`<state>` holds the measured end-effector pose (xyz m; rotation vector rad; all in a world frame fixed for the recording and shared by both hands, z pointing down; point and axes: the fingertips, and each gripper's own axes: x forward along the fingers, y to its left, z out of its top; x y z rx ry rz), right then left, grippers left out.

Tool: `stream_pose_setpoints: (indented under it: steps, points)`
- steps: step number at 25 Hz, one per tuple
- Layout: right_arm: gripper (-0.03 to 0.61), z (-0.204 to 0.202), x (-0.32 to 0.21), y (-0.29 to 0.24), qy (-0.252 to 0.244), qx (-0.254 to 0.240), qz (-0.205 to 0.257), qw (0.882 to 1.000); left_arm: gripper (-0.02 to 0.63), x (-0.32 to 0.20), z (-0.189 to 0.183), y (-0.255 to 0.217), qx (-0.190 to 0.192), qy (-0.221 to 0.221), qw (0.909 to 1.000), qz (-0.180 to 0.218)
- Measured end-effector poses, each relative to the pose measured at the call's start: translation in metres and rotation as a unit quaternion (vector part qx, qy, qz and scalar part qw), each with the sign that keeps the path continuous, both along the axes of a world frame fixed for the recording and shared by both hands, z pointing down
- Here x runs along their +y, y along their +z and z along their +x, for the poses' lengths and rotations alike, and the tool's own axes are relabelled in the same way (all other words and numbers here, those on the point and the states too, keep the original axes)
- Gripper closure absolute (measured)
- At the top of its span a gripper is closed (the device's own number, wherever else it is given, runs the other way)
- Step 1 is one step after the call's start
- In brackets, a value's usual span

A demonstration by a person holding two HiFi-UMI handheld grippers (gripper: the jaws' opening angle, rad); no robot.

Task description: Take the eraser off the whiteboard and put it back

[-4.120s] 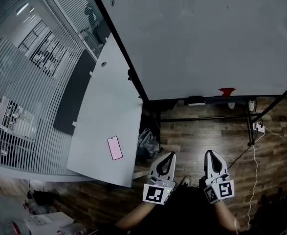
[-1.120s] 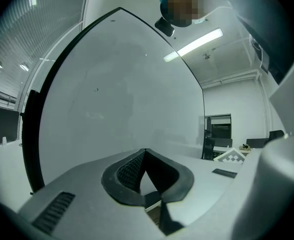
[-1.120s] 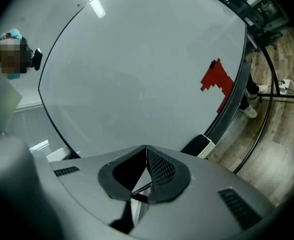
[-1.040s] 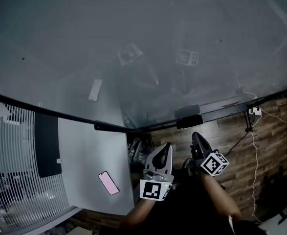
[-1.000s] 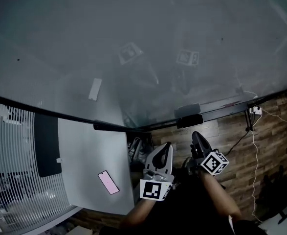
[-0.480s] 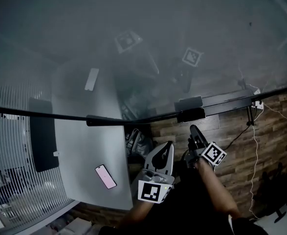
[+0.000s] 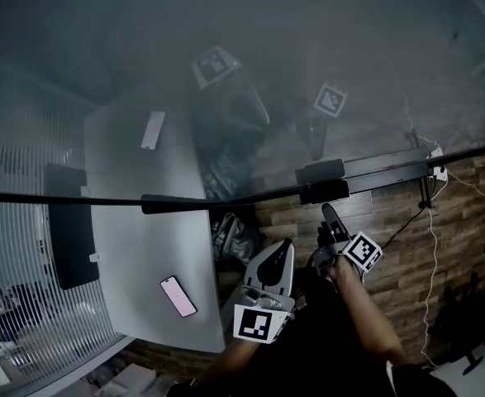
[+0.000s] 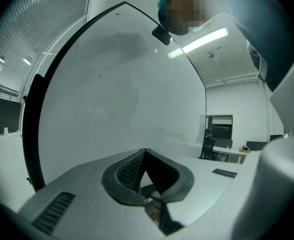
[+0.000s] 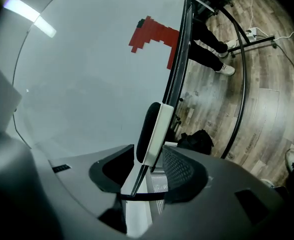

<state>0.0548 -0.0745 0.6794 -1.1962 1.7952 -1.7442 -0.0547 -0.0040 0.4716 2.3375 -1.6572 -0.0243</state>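
One second ago my right gripper (image 7: 330, 217) was closed; now its jaws are opening, with the eraser (image 9: 153, 130) just ahead between them, untouched. I judge the pick-up is only starting. The eraser, black felt on a white back, stands on the whiteboard's (image 9: 91, 74) bottom rail. My left gripper (image 8: 144, 153) is closed and empty.
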Motion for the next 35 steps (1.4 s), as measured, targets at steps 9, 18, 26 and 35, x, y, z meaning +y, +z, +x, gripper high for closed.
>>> stream_pose_setpoints:
  steps: [9, 18, 26, 35]
  points:
    - [0.408, -0.004, -0.011, 0.007, 0.012, -0.020, -0.009, 1.000, 0.607, 0.001, -0.001, 0.003, -0.002, -0.002, 1.0000, -0.007]
    - [0.418, -0.006, -0.016, 0.006, 0.009, -0.010, -0.008, 1.000, 0.607, 0.000, -0.005, 0.005, -0.005, -0.006, 0.9999, -0.013]
    - [0.433, -0.005, -0.014, 0.005, 0.012, -0.008, -0.014, 1.000, 0.607, -0.002, -0.007, 0.005, -0.002, -0.009, 0.9999, -0.012]
    - [0.440, -0.006, -0.012, -0.005, -0.001, -0.004, 0.007, 1.000, 0.607, -0.001, -0.006, 0.008, -0.002, -0.006, 0.9999, -0.012]
